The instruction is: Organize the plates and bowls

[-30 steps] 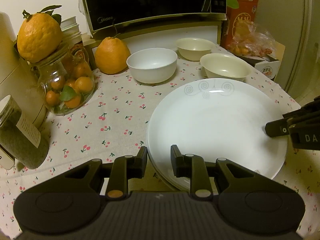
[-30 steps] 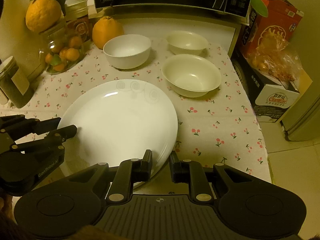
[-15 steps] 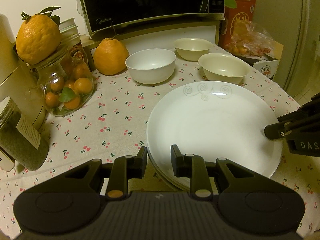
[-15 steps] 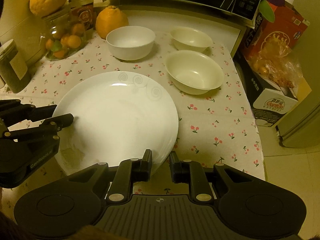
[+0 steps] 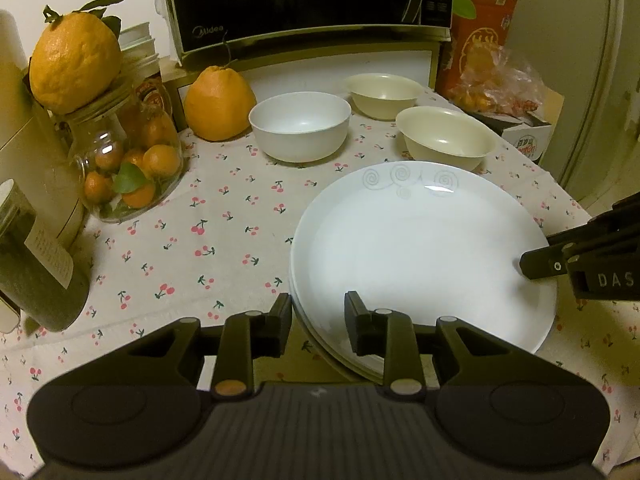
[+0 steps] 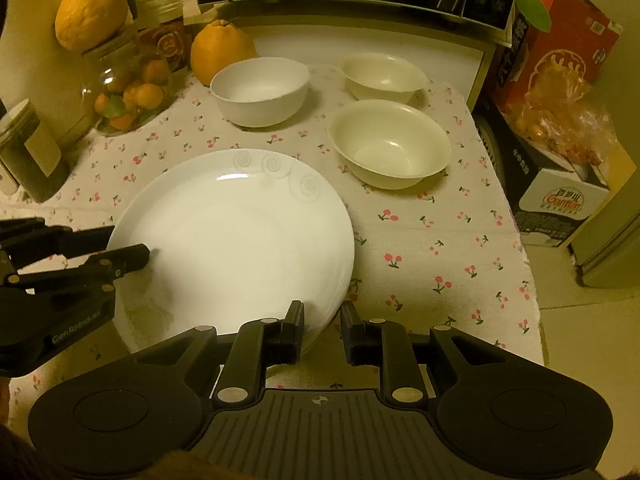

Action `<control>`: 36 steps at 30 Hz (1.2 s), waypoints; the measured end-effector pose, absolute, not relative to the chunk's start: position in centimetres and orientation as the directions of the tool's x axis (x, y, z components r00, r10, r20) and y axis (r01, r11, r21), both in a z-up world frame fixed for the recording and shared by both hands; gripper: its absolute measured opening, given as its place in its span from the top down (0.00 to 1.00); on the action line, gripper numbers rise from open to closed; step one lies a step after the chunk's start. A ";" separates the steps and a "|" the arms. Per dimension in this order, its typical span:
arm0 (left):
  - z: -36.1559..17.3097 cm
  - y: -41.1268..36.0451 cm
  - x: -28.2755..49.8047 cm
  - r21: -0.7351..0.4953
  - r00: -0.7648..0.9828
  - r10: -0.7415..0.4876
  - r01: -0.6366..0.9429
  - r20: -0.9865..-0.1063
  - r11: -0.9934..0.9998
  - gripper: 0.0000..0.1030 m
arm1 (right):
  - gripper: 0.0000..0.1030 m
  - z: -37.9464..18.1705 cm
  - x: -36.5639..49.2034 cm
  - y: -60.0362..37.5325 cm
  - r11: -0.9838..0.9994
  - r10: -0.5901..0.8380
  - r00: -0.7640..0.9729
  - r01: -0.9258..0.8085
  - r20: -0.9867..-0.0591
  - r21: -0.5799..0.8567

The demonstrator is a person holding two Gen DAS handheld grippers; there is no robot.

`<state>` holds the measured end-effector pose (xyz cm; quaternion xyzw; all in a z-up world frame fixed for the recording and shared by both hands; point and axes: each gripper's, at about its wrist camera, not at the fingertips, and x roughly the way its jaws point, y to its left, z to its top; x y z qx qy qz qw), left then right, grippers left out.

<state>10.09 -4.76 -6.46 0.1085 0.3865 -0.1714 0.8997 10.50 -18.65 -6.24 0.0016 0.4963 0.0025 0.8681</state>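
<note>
Two white plates (image 5: 420, 248) sit stacked on the near part of the bench (image 5: 224, 240), which wears a cherry-print cloth. The left gripper (image 5: 318, 320) straddles the stack's near left rim, and its jaws are opening with the rim between them, the pads just off the china. The right gripper (image 6: 322, 326) does the same at the near right rim, jaws opening, the plate edge in the gap and no pad pressing that I can make out. Beyond the plates stand three bowls: a white bowl (image 5: 300, 124) far left, a cream bowl (image 5: 446, 136) to its right just beside the plates, and another cream bowl (image 5: 384, 94) farthest back near the microwave (image 5: 308, 4). A jar of small oranges (image 5: 128, 168) stands at the left.
</note>
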 end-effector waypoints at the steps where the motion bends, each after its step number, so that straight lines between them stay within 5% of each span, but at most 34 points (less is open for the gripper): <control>1: -6.5 -4.8 10.1 0.066 0.643 -0.223 0.394 -0.733 0.917 0.75 | 0.79 -6.2 10.5 -18.8 1.000 0.012 0.506 0.003 -0.862 0.016; 18: -6.5 -5.1 9.9 0.103 0.651 -0.208 0.406 -0.730 0.908 0.76 | 0.82 -6.2 11.2 -23.3 0.948 0.190 0.492 0.134 -0.850 0.290; 36: -6.1 -3.8 10.6 -0.007 0.632 -0.249 0.360 -0.734 0.933 0.82 | 0.79 -6.2 11.5 -26.4 0.851 0.272 0.557 0.242 -0.785 0.467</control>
